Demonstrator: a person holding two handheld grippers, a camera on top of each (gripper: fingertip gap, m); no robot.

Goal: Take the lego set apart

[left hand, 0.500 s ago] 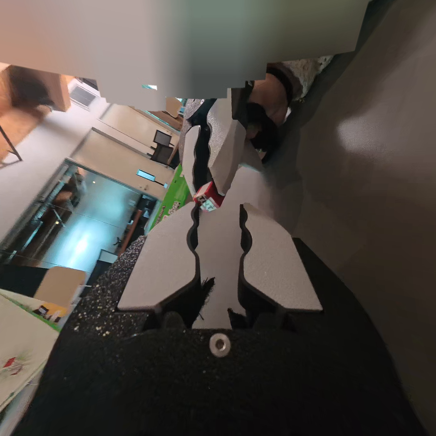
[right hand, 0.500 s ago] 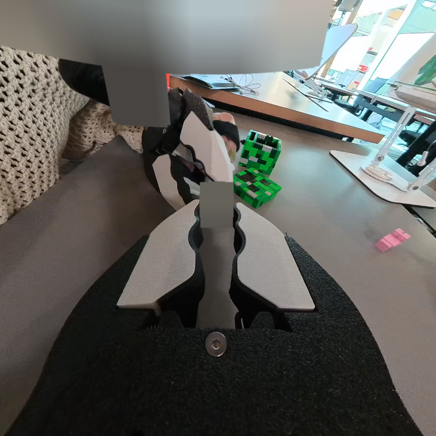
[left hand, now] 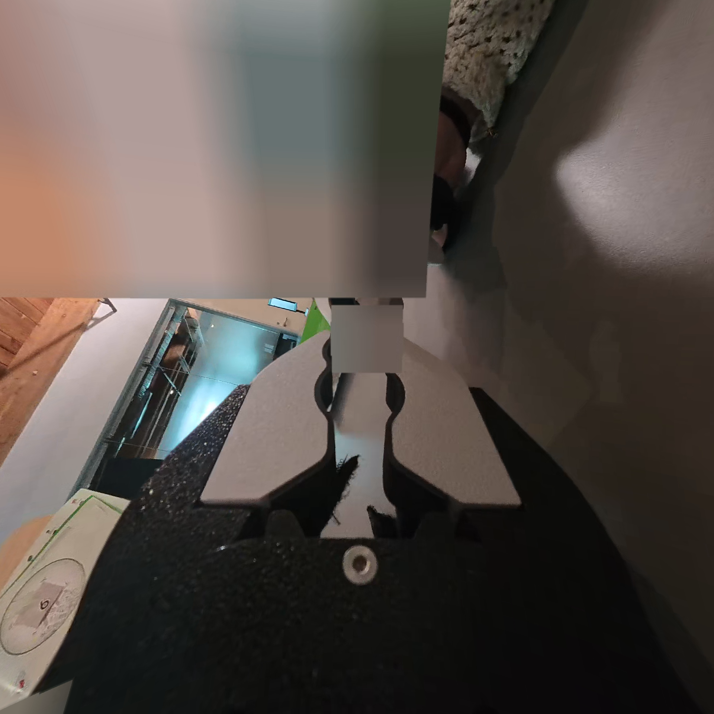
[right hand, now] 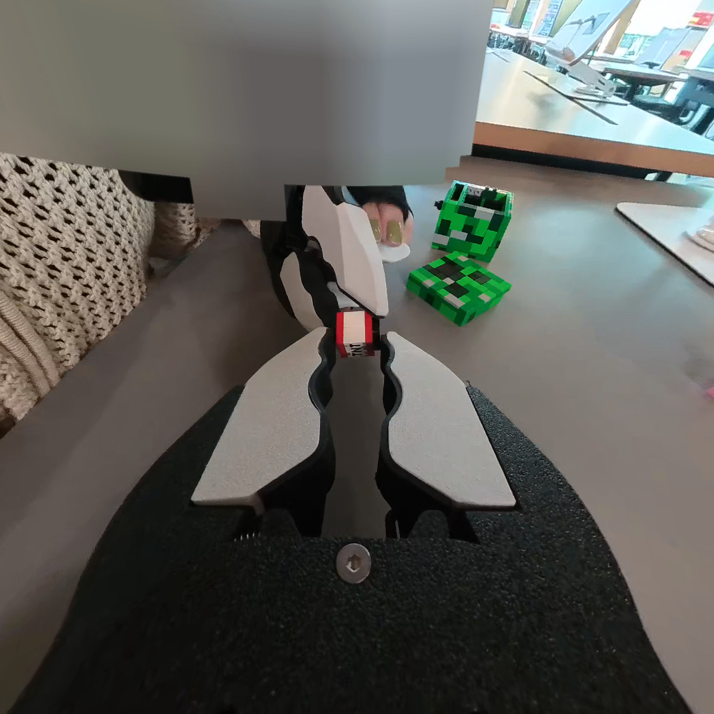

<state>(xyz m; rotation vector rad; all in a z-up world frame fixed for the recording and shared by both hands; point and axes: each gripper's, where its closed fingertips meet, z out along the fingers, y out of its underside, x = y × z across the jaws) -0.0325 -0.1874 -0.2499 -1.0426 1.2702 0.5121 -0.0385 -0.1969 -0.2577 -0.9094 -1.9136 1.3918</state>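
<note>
Both grippers closed in; red-white block [right hand: 354,334] upright between right gripper [right hand: 355,340] jaws.

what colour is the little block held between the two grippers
Red with a white band around its middle, clearest in the right wrist view.

Grey tabletop [right hand: 560,386], matte. On it: open green pixel-pattern lego box [right hand: 473,220] w/ its flat lid [right hand: 458,286] just in front, white stand base [right hand: 672,235] far right, pink bit [right hand: 710,392] at right edge.
</note>
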